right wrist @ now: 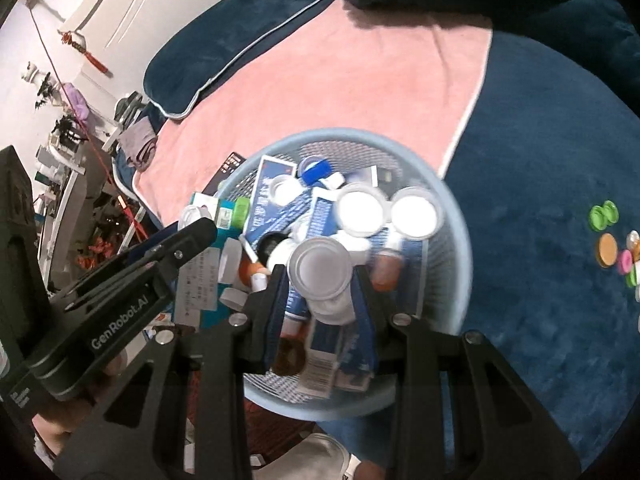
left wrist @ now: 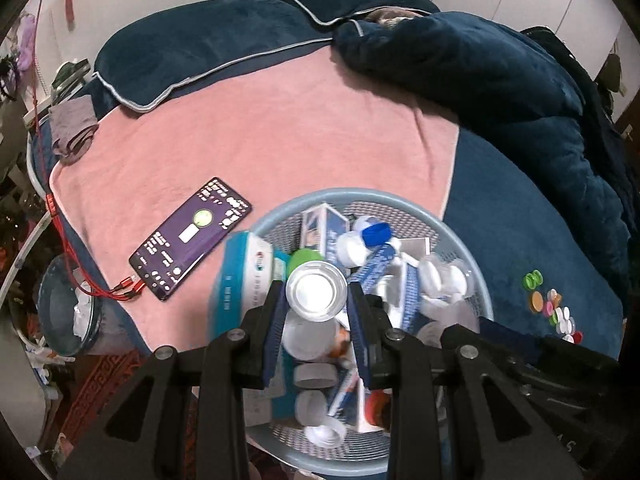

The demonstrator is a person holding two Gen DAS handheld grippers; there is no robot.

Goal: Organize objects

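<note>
From my remote seat: a matt, pale-blue plastic mesh basket (left wrist: 476,280) holds glossy white plastic bottles (right wrist: 320,272) and printed cardboard boxes (left wrist: 324,232). Beneath it lie a soft pink terry towel (left wrist: 280,132) and plush navy fleece bedding (right wrist: 560,160); my claws' black arms look matt.

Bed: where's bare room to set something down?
Free: pink blanket between the phone, pillow and basket; blue cover between basket and bottle caps. Crowded: inside the basket.
</note>
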